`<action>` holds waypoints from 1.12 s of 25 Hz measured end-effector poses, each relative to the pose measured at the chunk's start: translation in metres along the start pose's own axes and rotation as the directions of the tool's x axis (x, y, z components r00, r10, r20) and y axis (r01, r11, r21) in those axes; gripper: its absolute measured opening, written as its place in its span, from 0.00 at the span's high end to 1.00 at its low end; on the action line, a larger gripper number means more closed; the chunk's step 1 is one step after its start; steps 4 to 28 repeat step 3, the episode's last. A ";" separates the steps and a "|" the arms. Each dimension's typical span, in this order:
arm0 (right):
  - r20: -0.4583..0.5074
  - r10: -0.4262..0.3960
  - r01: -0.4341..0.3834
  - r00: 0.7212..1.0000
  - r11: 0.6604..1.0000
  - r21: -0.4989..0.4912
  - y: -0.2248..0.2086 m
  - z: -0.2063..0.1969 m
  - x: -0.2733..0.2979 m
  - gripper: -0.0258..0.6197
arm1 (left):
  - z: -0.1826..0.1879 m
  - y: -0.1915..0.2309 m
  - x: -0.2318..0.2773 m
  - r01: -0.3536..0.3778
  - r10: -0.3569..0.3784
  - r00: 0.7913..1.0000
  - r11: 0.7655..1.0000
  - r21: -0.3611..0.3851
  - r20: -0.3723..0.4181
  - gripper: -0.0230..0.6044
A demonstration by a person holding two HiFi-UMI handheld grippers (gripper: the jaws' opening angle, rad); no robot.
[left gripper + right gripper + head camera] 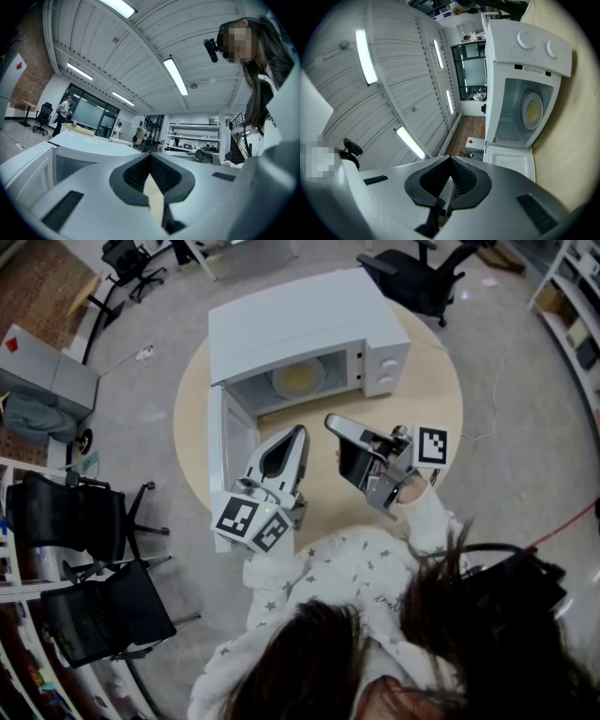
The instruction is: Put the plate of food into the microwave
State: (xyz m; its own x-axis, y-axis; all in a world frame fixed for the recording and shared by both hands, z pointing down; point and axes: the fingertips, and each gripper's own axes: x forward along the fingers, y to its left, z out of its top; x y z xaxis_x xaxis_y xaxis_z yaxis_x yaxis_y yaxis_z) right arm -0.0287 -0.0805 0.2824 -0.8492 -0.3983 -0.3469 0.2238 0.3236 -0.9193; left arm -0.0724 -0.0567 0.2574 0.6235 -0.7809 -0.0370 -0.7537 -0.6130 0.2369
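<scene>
- Hovering nearest the person, above the near edge of the round light-wood table (pixel 441 399), the left gripper (pixel 299 433) has its jaws pressed together on nothing. Only a sliver of tabletop shows behind them in the left gripper view. It looks parked, with no job in hand.
- Just beside it, the right gripper (pixel 331 420) is rolled onto its side. Its jaws are also closed tight and empty, with nothing pinched between the ribbed pads in the right gripper view. It points toward the oven opening, probably because it is the nearer tool to it.
- Beyond both, the hinged white door (pixel 231 442) hangs fully open toward the left gripper's side. That leaves the cavity clear to reach into, and puts the left gripper closest for swinging the door shut.
- Farther back, the boxy white microwave (pixel 300 320) sits mid-table, facing the person.
- Deepest in, the round pale plate of yellow food (pixel 298 379) lies flat on the cavity floor, well apart from both grippers. The placing step looks done, and only the door seems left.
</scene>
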 end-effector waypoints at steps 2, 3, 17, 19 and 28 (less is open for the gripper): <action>-0.001 -0.001 0.001 1.000 1.000 0.000 0.000 -0.001 -0.001 0.95 | -0.001 -0.001 0.000 0.001 -0.001 1.000 1.000 -0.001 -0.002 0.97; -0.001 -0.002 0.002 1.000 1.000 0.000 0.000 -0.001 -0.002 0.95 | -0.002 -0.001 0.000 0.001 -0.001 1.000 1.000 -0.001 -0.003 0.97; -0.001 -0.002 0.002 1.000 1.000 0.000 0.000 -0.001 -0.002 0.95 | -0.002 -0.001 0.000 0.001 -0.001 1.000 1.000 -0.001 -0.003 0.97; -0.001 -0.002 0.002 1.000 1.000 0.000 0.000 -0.001 -0.002 0.95 | -0.002 -0.001 0.000 0.001 -0.001 1.000 1.000 -0.001 -0.003 0.97; -0.001 -0.002 0.002 1.000 1.000 0.000 0.000 -0.001 -0.002 0.95 | -0.002 -0.001 0.000 0.001 -0.001 1.000 1.000 -0.001 -0.003 0.97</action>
